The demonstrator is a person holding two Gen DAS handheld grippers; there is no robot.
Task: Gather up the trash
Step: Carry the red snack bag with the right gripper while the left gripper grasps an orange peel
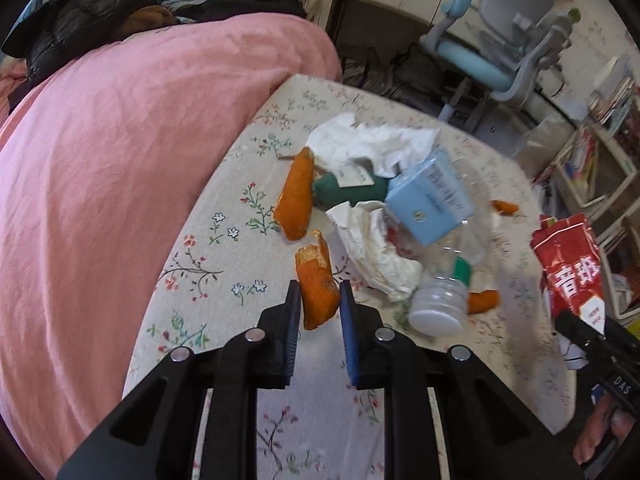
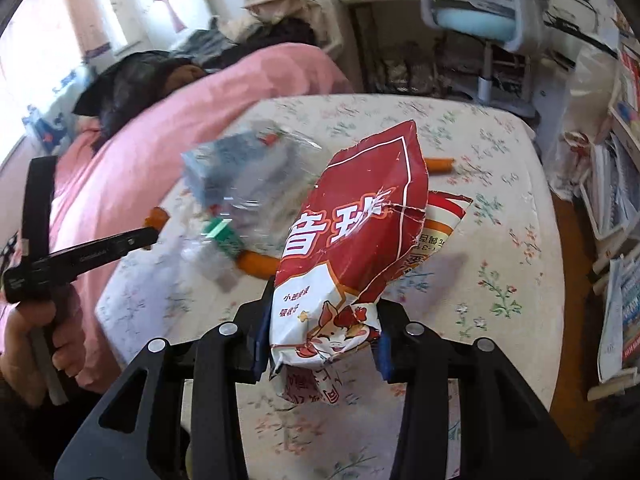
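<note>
My left gripper (image 1: 319, 286) is shut on a curled piece of orange peel (image 1: 316, 276), its blue pads pressing both sides. Beyond it on the floral bedsheet (image 1: 224, 264) lie a longer orange peel (image 1: 296, 196), crumpled white tissues (image 1: 372, 144), a green item (image 1: 348, 190), a light blue box (image 1: 432, 200) and a clear plastic bottle (image 1: 444, 280) with a white cap. My right gripper (image 2: 326, 320) is shut on a red snack bag (image 2: 360, 220), held above the sheet; the snack bag (image 1: 568, 264) also shows at the right of the left wrist view.
A pink quilt (image 1: 120, 160) covers the bed's left side, with dark clothes (image 1: 80, 20) piled behind. A blue and grey desk chair (image 1: 500, 40) stands past the bed. Shelves of books (image 2: 616, 200) line the right. Small peel bits (image 2: 438, 165) lie on the sheet.
</note>
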